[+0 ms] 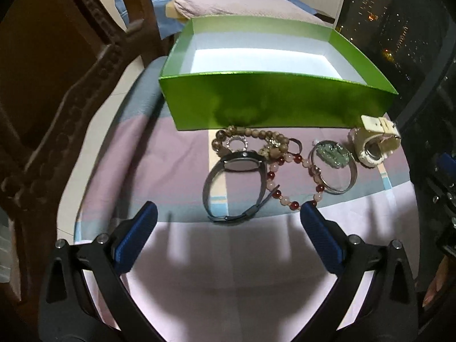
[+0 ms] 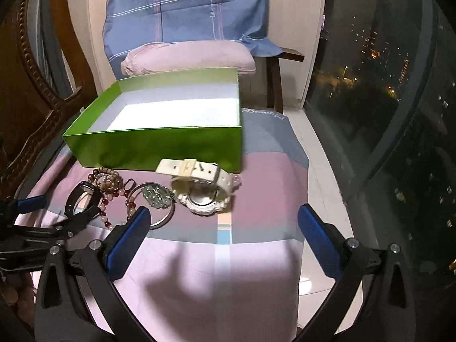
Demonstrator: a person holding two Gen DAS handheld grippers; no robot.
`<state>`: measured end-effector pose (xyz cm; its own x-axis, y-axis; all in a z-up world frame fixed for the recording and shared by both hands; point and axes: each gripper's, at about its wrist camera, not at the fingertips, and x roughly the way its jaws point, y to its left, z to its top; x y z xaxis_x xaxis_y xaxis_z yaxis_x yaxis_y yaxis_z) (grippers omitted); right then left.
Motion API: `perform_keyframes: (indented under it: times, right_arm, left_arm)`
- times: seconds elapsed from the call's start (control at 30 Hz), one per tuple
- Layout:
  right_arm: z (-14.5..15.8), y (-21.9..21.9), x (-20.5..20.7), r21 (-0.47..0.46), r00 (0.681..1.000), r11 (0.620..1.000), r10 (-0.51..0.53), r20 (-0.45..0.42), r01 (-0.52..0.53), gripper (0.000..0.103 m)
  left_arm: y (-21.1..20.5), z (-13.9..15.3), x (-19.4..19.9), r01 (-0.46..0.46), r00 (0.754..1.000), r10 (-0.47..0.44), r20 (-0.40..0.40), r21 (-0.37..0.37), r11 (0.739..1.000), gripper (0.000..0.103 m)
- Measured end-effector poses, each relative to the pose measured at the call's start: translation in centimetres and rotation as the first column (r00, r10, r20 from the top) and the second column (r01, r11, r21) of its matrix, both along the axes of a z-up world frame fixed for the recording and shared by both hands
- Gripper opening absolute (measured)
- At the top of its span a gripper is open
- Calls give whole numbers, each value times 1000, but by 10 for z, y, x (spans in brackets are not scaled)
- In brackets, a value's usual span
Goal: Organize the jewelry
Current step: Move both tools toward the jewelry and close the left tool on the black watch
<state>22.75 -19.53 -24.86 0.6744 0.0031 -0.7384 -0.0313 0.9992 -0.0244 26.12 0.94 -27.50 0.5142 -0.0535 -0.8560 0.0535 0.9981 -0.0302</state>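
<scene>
An empty green box with a white inside stands on a pink and blue cloth; it also shows in the right wrist view. In front of it lie a dark watch, a brown bead bracelet, a red and pink bead bracelet, a silver bangle with a jade pendant and a white watch. My left gripper is open, just short of the dark watch. My right gripper is open, just short of the white watch. The bangle lies by its left finger.
A carved wooden chair stands at the left. A pink cushion and a blue pillow lie behind the box. A dark window is at the right. The cloth's right edge drops to a pale floor.
</scene>
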Motion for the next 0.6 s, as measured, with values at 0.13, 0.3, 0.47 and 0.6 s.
perform_keyframes:
  times: [0.13,0.3,0.47,0.6]
  right_arm:
    - [-2,3,2,13,1000,1000,2,-13,-2,100]
    - [-3,3,5,-3,1000,1000,1,-17,-1,100]
    - [-6,1,9,-6,1000,1000,-7,-19,7,100]
    - [-9,0,14,-10,1000,1000,-16,-21,16,100]
  left_arm:
    - [3,-5,5,-10,1000,10,-2,-22,1000,99]
    - [4,-18,16,-7,999,6,-39,-27,1000,78]
    - [-2,-19,17,11,1000,-11,-1,-2,1000,39]
    - [-1,-6,10,11,999,-11,31,-23,1000,35]
